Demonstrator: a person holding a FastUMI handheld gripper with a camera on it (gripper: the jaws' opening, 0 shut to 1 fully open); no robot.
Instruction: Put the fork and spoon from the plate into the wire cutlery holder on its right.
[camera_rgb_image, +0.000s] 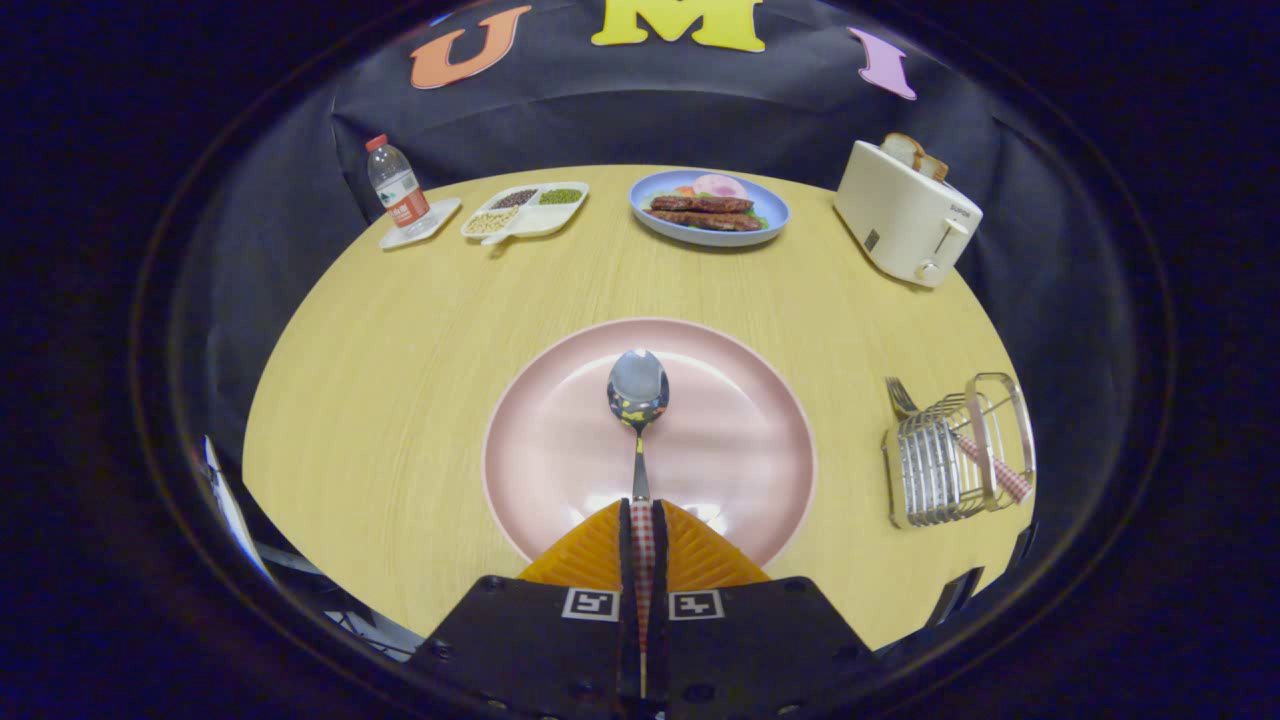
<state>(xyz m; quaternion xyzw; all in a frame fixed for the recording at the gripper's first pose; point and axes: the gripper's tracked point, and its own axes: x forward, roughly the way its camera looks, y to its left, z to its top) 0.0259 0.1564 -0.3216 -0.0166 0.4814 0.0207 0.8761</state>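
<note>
Gripper (641, 520) is clamped on the spoon (638, 400): both fingers are pressed together on its checkered handle, which runs back between them.

Pink plate (560, 440) taken as landmark:
- Spoon bowl is seen over the plate's middle, pointing away from the fingers. Whether it touches the plate or is lifted cannot be told.
- Fingertips are placed over the plate's near rim.
- Wire cutlery holder (950, 455) is set well to the right of the plate, on the wooden table (380, 380), near the table's right edge.
- Fork (905, 400) is already lodged in the holder, tines sticking out of the far-left side, checkered handle lying tilted across the holder's wires toward the near-right.
- Blue plate (770, 215) with meat and other food is seen beyond the pink plate, at the table's far edge.
- White divided tray (530, 225) with beans or grains is placed beyond and left of the pink plate, just left of the blue one.
- Water bottle (395, 185) is stood upright on a small white dish, further left of the tray.
- Toaster (900, 215) with bread slices in its slots is seen beyond and right of the pink plate, behind the holder.
</note>
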